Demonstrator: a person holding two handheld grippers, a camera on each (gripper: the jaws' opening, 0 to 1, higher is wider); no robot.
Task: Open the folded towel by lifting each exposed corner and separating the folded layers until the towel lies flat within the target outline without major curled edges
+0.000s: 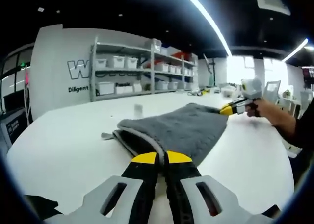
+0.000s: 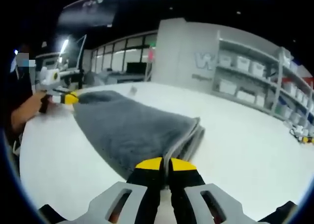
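A grey fluffy towel [image 1: 186,128] lies folded on the white table [image 1: 64,150], its stacked layers showing along the left fold. In the left gripper view my left gripper [image 1: 162,158] is shut on the towel's near corner. My right gripper [image 1: 226,109] pinches the far corner, held by a hand [image 1: 265,109]. In the right gripper view the towel [image 2: 127,128] runs away from my right gripper [image 2: 165,163], which is shut on its near edge. The doubled layers show at its right side. At the far end my left gripper [image 2: 71,98] holds the opposite corner.
Wide bare tabletop [image 2: 245,150] surrounds the towel. A small pale object [image 1: 138,109] stands on the table beyond it. Metal shelves with white bins [image 1: 142,69] line the wall behind. The person's forearm [image 2: 24,111] reaches in over the table edge.
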